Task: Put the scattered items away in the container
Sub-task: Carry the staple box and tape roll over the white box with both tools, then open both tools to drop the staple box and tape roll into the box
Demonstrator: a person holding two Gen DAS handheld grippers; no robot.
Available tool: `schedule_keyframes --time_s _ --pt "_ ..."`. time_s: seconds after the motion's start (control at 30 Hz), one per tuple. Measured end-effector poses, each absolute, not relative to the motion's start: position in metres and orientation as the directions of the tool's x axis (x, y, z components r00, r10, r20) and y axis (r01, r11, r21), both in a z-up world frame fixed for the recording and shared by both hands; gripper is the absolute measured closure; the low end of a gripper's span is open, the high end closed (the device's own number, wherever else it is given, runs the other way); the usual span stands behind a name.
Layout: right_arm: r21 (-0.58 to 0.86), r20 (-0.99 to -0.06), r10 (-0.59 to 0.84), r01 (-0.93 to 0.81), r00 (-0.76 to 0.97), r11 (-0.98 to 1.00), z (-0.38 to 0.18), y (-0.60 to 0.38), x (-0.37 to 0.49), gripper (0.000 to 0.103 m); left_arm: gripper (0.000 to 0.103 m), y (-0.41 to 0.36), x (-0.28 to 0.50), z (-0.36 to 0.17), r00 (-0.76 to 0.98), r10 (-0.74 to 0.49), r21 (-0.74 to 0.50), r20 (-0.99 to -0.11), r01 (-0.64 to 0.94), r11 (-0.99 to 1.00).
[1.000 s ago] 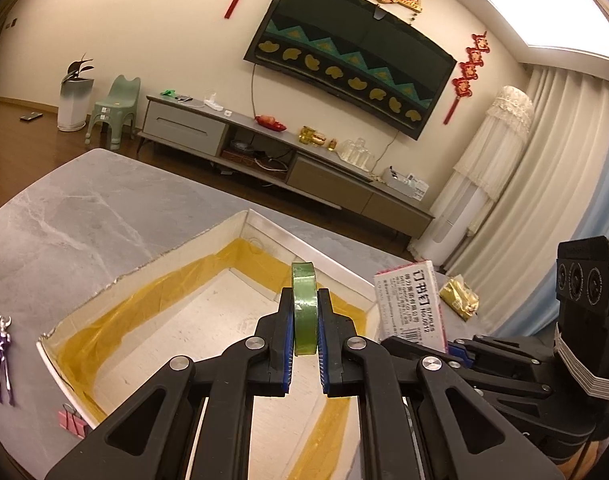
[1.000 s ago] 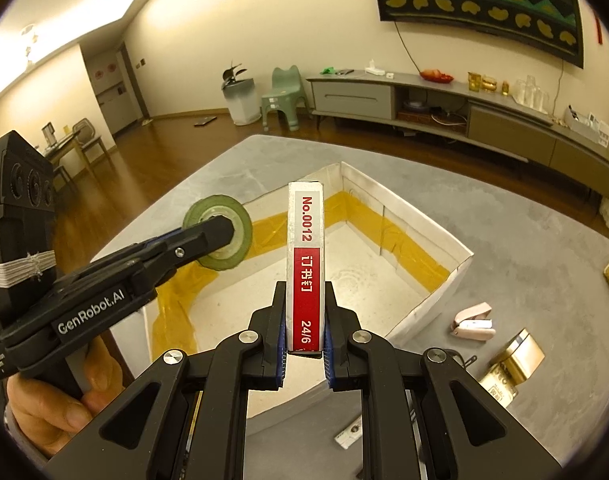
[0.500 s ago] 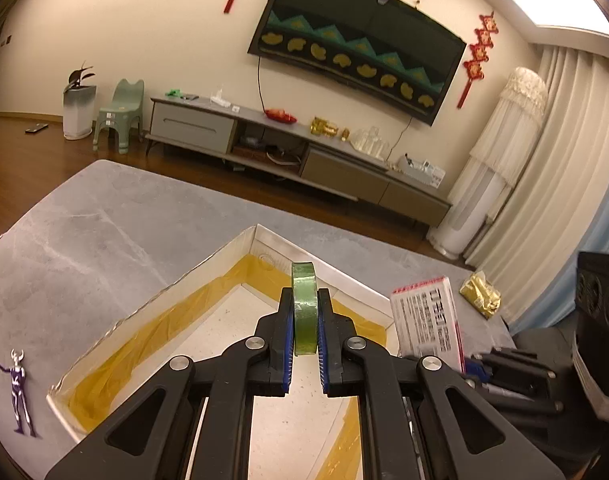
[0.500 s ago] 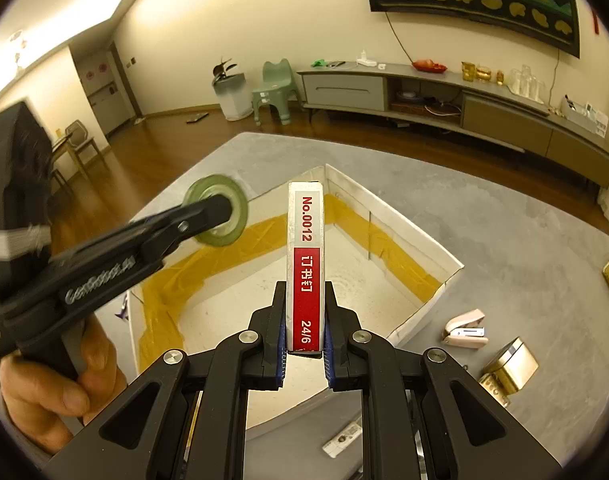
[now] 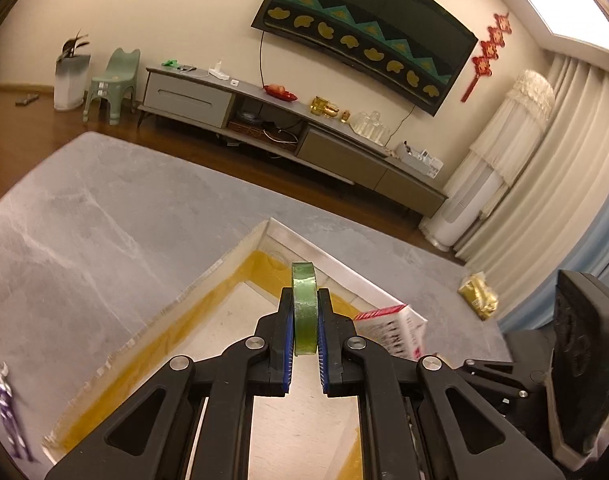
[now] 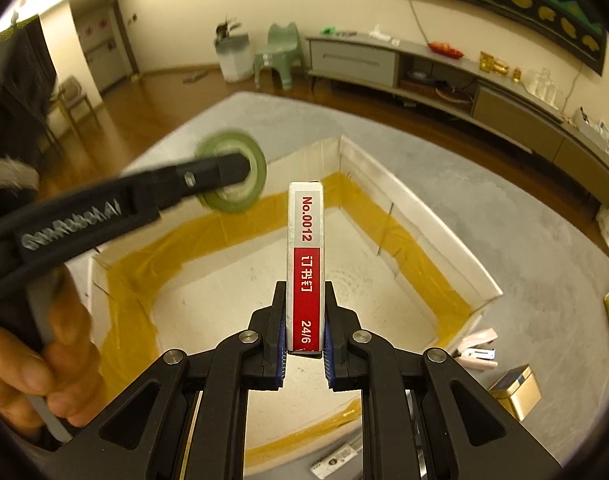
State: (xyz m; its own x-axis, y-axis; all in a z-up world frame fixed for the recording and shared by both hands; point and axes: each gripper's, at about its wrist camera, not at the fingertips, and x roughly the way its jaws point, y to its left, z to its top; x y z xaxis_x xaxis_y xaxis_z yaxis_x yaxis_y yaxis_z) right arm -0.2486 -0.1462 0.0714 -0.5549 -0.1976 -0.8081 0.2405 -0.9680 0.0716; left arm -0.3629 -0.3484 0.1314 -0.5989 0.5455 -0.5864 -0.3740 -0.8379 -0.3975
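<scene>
My left gripper [image 5: 304, 322] is shut on a green tape roll [image 5: 303, 304], held upright on edge above the open white box [image 5: 208, 280] with yellow tape along its inner walls. In the right wrist view that tape roll [image 6: 232, 172] hangs blurred over the box's far left corner. A red-and-white staple box [image 6: 305, 264] stands upright in my right gripper [image 6: 304, 320], which is shut on it above the white box [image 6: 436, 232]. From the left wrist view the staple box [image 5: 396, 330] shows at the right, over the box's right side.
On the grey table [image 5: 84, 220], a purple figurine [image 5: 4, 404] lies left of the box and a gold packet [image 5: 478, 296] to the right. A pink stapler [image 6: 478, 350], a gold box [image 6: 516, 392] and a small card [image 6: 336, 460] lie near the box. A hand [image 6: 44, 360] holds the left gripper.
Both grippers have moved forward and lower over the box, keeping the tape roll and the staple box. The left gripper is blurred with motion in the right wrist view.
</scene>
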Motion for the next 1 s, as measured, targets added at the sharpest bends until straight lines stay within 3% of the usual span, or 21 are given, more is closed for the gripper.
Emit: schedule_keyframes --time_s 0.3,0.83,0.9,0.97,1.0 --pt "0.193 -0.875 -0.245 0.164 -0.416 -0.967 0.055 -0.128 -0.292 0.087 0.092 -0.320 -0.384 0.105 -0.505 0.532 -0.358 -0.679 -0.405 -0.842" --pt "0.146 -0.934 -0.192 0.167 -0.302 -0.975 0.023 -0.114 -0.330 0.085 0.092 -0.299 -0.405 0.082 -0.473 0.439 -0.252 -0.764 -0.407 -0.878" --pt "0.126 -0.935 -0.176 0.174 -0.308 -0.977 0.022 -0.113 -0.330 0.083 0.086 -0.300 -0.411 0.077 -0.467 0.419 -0.250 -0.779 -0.383 -0.889" --pt "0.128 -0.929 -0.179 0.173 -0.324 -0.977 0.024 -0.111 -0.328 0.078 0.053 -0.303 -0.415 0.075 -0.480 0.391 -0.234 -0.785 -0.355 -0.905" --pt "0.134 -0.925 -0.186 0.174 -0.331 -0.976 0.026 -0.109 -0.327 0.078 0.049 -0.306 -0.414 0.076 -0.495 0.384 -0.230 -0.779 -0.345 -0.910"
